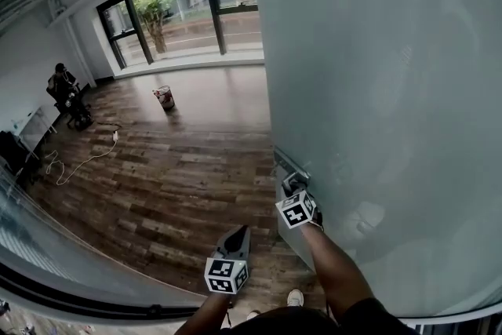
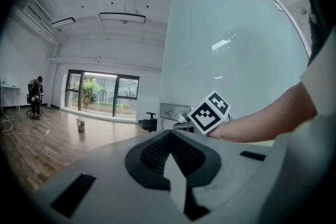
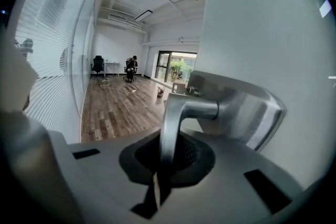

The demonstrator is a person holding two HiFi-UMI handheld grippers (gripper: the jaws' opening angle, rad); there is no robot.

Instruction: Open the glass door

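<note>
right gripper (image 3: 160, 176) clamped on door handle (image 3: 176, 123); left gripper (image 2: 173, 165) closed, empty

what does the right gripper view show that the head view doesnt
Only the right gripper view: the right gripper with its jaws shut on the handle, seen close up, and a striped glass wall at left.
Only the head view: the left gripper, shut and empty, plus the person's arm and shoe.
Both: the glass door, floor, window, a seated person and a bucket.
</note>
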